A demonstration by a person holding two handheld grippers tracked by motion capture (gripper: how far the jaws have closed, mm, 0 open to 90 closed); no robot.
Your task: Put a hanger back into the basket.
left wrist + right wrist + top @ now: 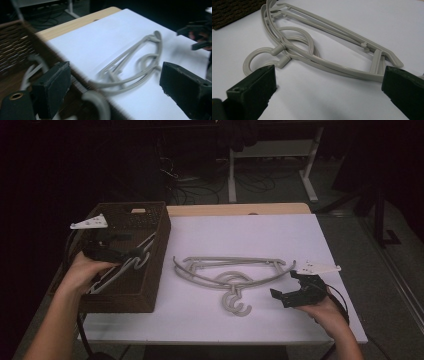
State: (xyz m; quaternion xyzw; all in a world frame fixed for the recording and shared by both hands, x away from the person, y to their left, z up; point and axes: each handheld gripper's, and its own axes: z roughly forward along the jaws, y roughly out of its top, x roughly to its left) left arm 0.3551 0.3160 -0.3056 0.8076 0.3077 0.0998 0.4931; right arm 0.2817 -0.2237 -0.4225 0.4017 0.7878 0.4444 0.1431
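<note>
A loose pile of grey plastic hangers [232,270] lies in the middle of the white table [260,232], hooks pointing to the near edge. More grey hangers [125,267] lie inside a brown wicker basket [150,287] at the left. My left gripper [132,246] hovers open over the basket, just above those hangers. In the left gripper view a blurred hanger hook [96,98] sits low between the wide jaws. My right gripper [287,285] is open at the right end of the pile. In the right gripper view the hangers [324,60] lie just ahead of the spread jaws.
The basket takes up the table's left edge. A bare wooden strip [240,209] runs along the far edge. Beyond it are a dark floor, cables and white table legs [232,175]. Open white surface lies behind and to the right of the pile.
</note>
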